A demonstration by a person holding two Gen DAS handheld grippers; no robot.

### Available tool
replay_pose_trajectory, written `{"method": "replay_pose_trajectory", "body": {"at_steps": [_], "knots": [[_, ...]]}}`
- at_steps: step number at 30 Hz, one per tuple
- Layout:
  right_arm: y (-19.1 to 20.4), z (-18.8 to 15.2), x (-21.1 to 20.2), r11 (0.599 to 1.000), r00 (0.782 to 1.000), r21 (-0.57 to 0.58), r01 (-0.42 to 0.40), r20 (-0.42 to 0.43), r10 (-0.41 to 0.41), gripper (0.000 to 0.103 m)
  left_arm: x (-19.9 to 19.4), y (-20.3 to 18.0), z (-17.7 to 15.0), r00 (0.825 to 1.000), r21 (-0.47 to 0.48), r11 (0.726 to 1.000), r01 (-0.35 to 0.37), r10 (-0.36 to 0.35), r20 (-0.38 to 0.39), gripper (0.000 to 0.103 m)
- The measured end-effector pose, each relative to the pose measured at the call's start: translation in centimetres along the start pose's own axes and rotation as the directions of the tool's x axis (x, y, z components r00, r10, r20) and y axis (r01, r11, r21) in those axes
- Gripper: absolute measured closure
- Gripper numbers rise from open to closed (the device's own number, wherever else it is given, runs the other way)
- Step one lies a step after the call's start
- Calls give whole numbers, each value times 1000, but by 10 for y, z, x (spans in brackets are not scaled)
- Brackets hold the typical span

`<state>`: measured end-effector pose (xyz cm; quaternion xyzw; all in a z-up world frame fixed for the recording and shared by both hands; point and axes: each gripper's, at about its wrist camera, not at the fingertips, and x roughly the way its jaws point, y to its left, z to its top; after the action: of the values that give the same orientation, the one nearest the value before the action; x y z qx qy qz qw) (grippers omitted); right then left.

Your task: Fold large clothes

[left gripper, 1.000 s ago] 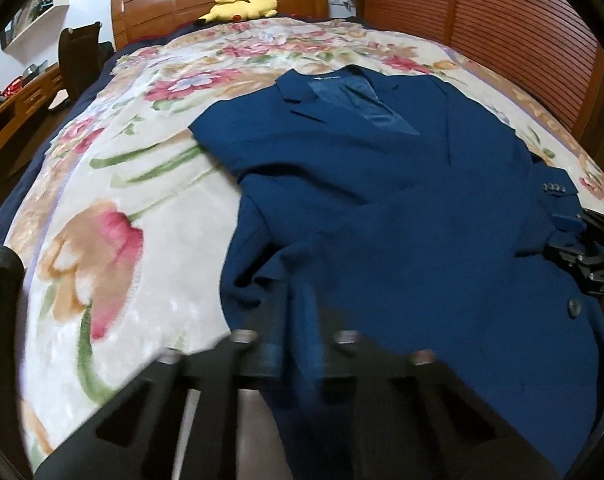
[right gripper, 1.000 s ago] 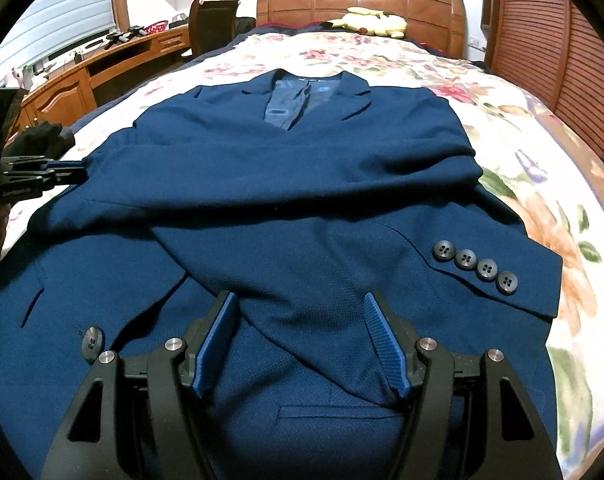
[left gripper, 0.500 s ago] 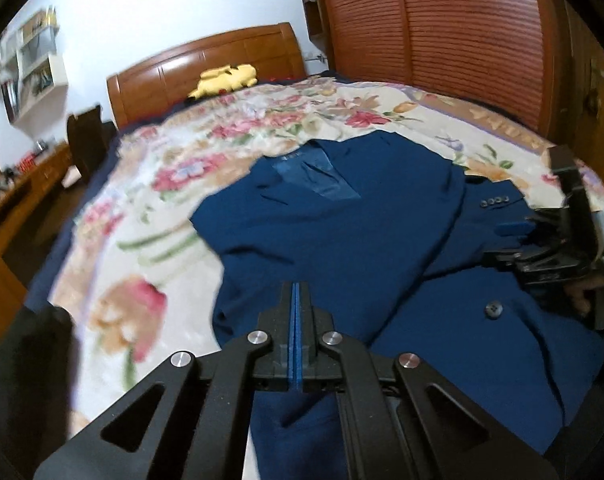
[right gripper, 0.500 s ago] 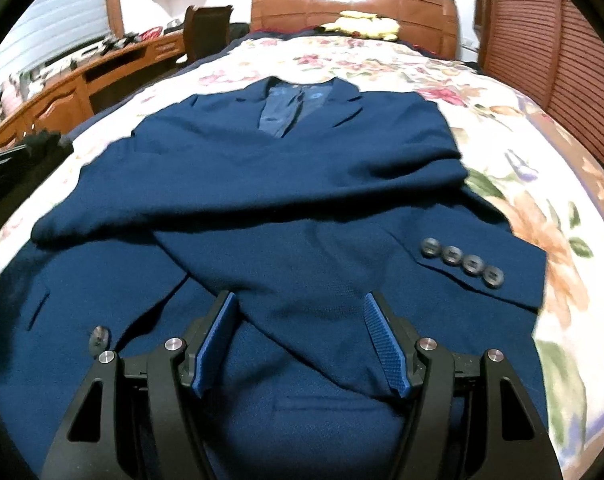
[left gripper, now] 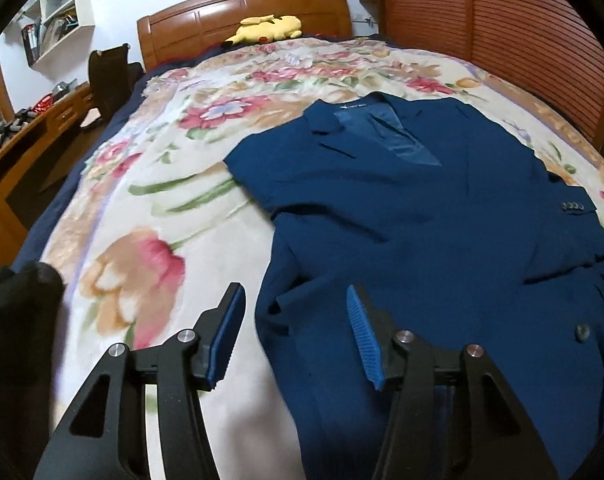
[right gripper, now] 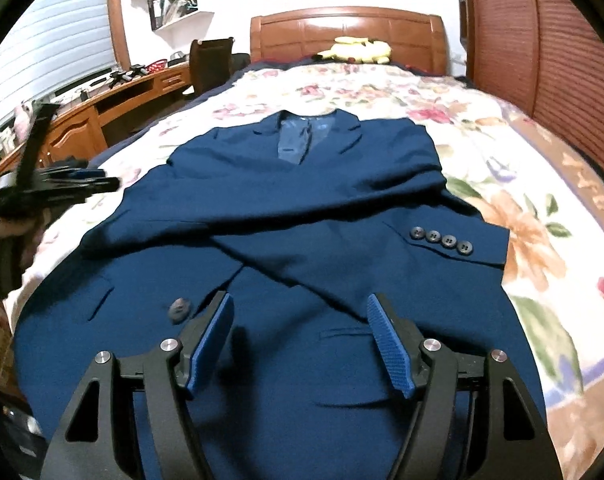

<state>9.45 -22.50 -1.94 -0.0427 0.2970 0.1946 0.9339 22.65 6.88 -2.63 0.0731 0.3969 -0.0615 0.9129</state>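
A navy blue suit jacket (right gripper: 302,216) lies face up on the bed, both sleeves folded across its chest, one cuff with several buttons (right gripper: 442,240) at the right. It also shows in the left wrist view (left gripper: 422,220). My left gripper (left gripper: 294,332) is open and empty, above the jacket's left lower edge. In the right wrist view it is blurred at the far left (right gripper: 82,182). My right gripper (right gripper: 300,340) is open and empty, above the jacket's lower front near a pocket.
The bed has a floral blanket (left gripper: 150,208) and a wooden headboard (right gripper: 346,36) with a yellow plush toy (left gripper: 268,28). A wooden desk (right gripper: 82,120) and chair (right gripper: 210,60) stand left of the bed. Slatted wooden doors (left gripper: 502,40) are on the right.
My left gripper was shut and has opened. It lifted, then came back down over the jacket's left lower edge. My right gripper stayed open and barely moved.
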Motion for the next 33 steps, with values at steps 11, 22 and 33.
{"method": "replay_pose_trajectory", "body": {"at_steps": [11,22,33], "knots": [[3,-15,-11,999,1000,-29,-31,2,31,32,40,-4,1,996,23,999,23,-21,-82,49],[16,-15,-14,998,998,-10,-56,22,56,32,-9,-13,-19,997,26,997,76,-75,-15,100],[9,-21,-17,999,999,15,-35,39,34,32,-94,-51,-29,987,116,986,119,-131,95,100]]}}
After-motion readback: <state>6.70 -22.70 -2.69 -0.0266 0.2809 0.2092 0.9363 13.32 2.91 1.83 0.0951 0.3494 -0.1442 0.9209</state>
